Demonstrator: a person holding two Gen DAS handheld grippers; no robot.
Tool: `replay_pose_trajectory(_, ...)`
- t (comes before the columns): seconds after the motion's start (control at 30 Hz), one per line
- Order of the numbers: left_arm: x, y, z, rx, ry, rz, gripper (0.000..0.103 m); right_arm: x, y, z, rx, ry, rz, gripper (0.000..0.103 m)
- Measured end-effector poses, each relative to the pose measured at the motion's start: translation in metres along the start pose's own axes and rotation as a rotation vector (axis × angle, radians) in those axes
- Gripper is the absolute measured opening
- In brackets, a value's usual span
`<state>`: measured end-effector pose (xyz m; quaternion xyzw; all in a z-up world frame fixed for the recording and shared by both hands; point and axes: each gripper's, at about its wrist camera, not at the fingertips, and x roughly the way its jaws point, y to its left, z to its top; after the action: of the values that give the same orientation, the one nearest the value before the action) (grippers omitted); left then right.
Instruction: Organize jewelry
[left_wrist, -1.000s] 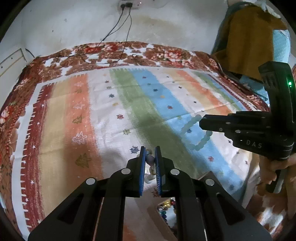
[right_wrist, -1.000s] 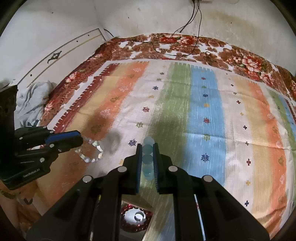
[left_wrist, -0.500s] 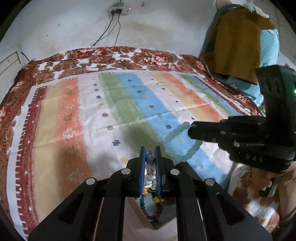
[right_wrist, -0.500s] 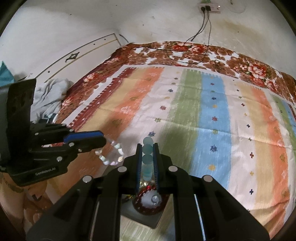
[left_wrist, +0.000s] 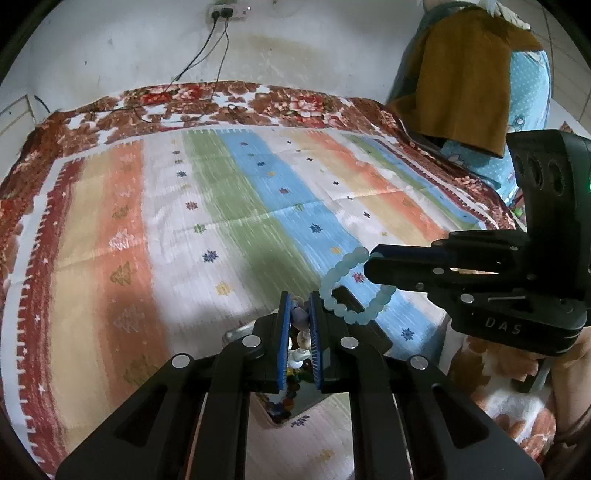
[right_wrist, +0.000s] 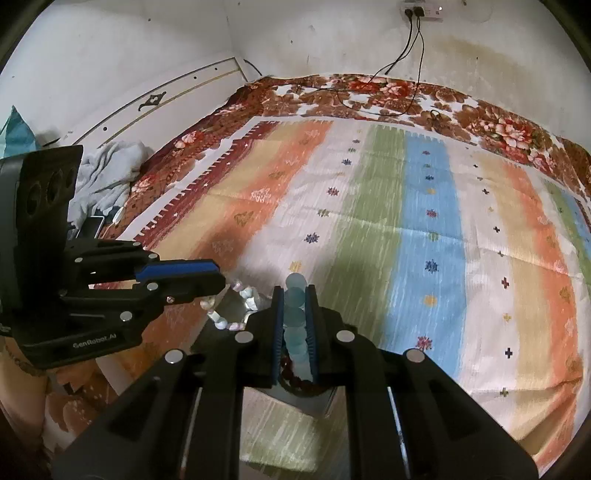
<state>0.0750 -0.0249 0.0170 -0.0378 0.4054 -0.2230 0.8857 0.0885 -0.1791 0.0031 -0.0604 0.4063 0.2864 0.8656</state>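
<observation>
- Bracelets in both claws right now, one per gripper, both held up over the striped mat (left_wrist: 258, 206) that covers the flowered bedspread (left_wrist: 303, 103).
- Left gripper (left_wrist: 300, 317) is clenched tight on a pale mixed-bead bracelet (left_wrist: 301, 314); the beads sit pinched between its blue pads and trail down behind the fingers.
- From the right wrist camera that same bracelet (right_wrist: 236, 306) shows as a small loop of whitish and pastel beads hanging off the left gripper's tip (right_wrist: 218, 280), clear of the mat.
- Right gripper (right_wrist: 295, 314) is clamped on a light blue bead bracelet (right_wrist: 295, 314); a column of round frosted beads stands between its pads, the top bead poking out past the fingertips.
- In the left wrist view the blue bracelet (left_wrist: 343, 291) hangs as an open loop from the right gripper's nose (left_wrist: 373, 262), just beside the left gripper's fingers.
- Below the left claw sits a box compartment (left_wrist: 284, 402) with a heap of multicoloured beads in it.
- Below the right claw, a dark red beaded ring (right_wrist: 295, 380) lies in a compartment, partly hidden by the fingers.
- Far edge: cables (right_wrist: 406, 74) run from a wall socket (right_wrist: 421, 13) onto the bedspread.
- At right in the left view, a mustard cloth (left_wrist: 465, 74) hangs over something blue with dots.
</observation>
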Motion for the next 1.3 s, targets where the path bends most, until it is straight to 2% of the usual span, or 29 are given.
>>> replay_pose_trajectory(0.53, 0.006, -0.003, -0.007, -0.007, 0.025, 0.0, 0.01, 0.009, 0.001, -0.01, 0.003, 0.04, 0.008, 0.013)
replay_pose_trajectory(0.57, 0.007, -0.002, -0.007, -0.007, 0.025, 0.009, 0.013, 0.01, 0.0, -0.01, 0.009, 0.048, 0.008, 0.018)
replay_pose_trajectory(0.6, 0.007, -0.002, -0.007, -0.007, 0.027, 0.023, 0.017, 0.011, -0.001, -0.01, 0.013, 0.052, 0.005, 0.037)
replay_pose_trajectory(0.67, 0.008, -0.001, -0.008, 0.003, 0.027, 0.062, 0.038, 0.01, -0.004, -0.012, 0.015, 0.046, -0.018, 0.062)
replay_pose_trajectory(0.73, 0.005, 0.0, -0.01, 0.011, 0.012, 0.093, 0.047, 0.005, -0.007, -0.016, 0.02, 0.028, -0.03, 0.064)
replay_pose_trajectory(0.77, 0.003, 0.0, -0.011, 0.008, 0.01, 0.097, 0.055, 0.004, -0.009, -0.019, 0.031, 0.025, -0.027, 0.068)
replay_pose_trajectory(0.87, -0.001, 0.002, -0.018, 0.003, 0.006, 0.101, 0.076, -0.001, -0.017, -0.027, 0.058, 0.017, -0.029, 0.087)
replay_pose_trajectory(0.97, -0.002, 0.001, -0.025, 0.009, 0.014, 0.115, 0.088, -0.01, -0.019, -0.033, 0.057, -0.012, -0.028, 0.092)
replay_pose_trajectory(1.17, -0.006, 0.003, -0.034, -0.001, 0.015, 0.128, 0.097, -0.024, -0.026, -0.044, 0.109, -0.057, -0.025, 0.097)
replay_pose_trajectory(1.3, -0.009, 0.002, -0.041, 0.004, 0.012, 0.145, 0.097, -0.031, -0.026, -0.051, 0.103, -0.078, -0.045, 0.098)
